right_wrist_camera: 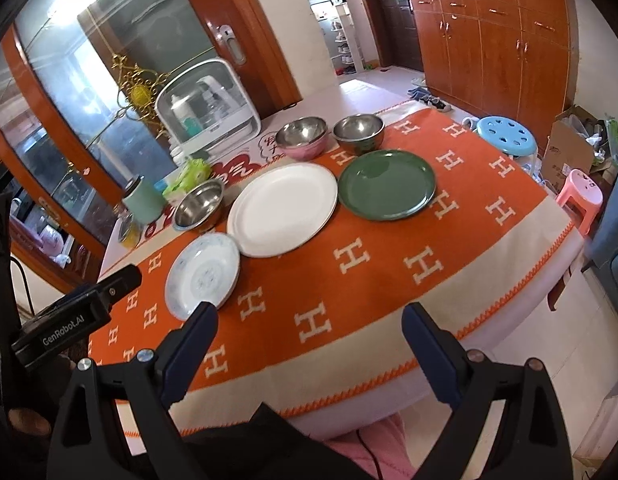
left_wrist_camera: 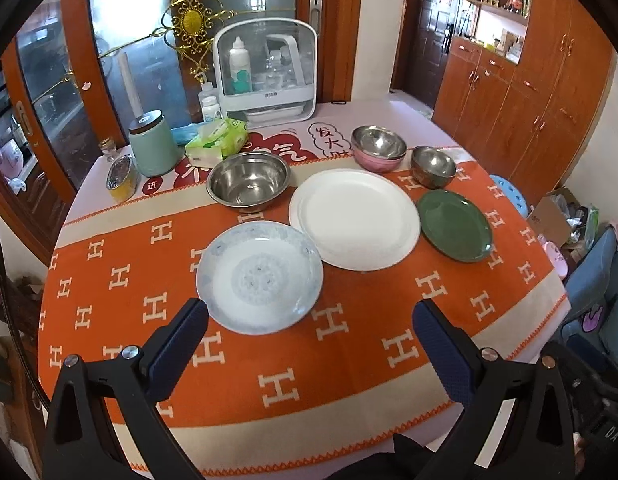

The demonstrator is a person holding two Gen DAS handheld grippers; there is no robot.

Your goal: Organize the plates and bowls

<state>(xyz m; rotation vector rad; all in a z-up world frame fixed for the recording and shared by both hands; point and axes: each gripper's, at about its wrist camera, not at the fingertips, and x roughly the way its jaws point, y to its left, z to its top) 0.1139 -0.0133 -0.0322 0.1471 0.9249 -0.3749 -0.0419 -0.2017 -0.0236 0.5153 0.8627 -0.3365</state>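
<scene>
Currently, both sets of tongs hang above the near edge of the table (left_wrist_camera: 109,368) with jaws spread wide and nothing between them: the left tongs (left_wrist_camera: 309,320) at lower centre of the left wrist view, the right tongs (right_wrist_camera: 309,320) at lower centre of the right wrist view. From left to right in the left wrist view, the items are a steel bowl (left_wrist_camera: 248,181), a patterned plate (left_wrist_camera: 259,277) just ahead of the left tongs, a large white plate (left_wrist_camera: 354,219) at centre, a pink bowl (left_wrist_camera: 378,153) with a steel liner behind it, a smaller steel bowl (left_wrist_camera: 433,166), and a green plate (left_wrist_camera: 454,225) at right. Nothing appears stacked yet, so the likely first step is lifting a smaller plate onto the white one. Grip at the rim, since flat plates offer little purchase; approach low and level, and seat the plate gently to avoid chipping. An orange patterned cloth (left_wrist_camera: 349,344) covers the table and could drag under a sliding plate. Behind stand a green canister (left_wrist_camera: 155,142), a tissue pack (left_wrist_camera: 217,140) and a white cabinet (left_wrist_camera: 265,68); wooden cupboards (left_wrist_camera: 521,92) fill the upper right.
</scene>
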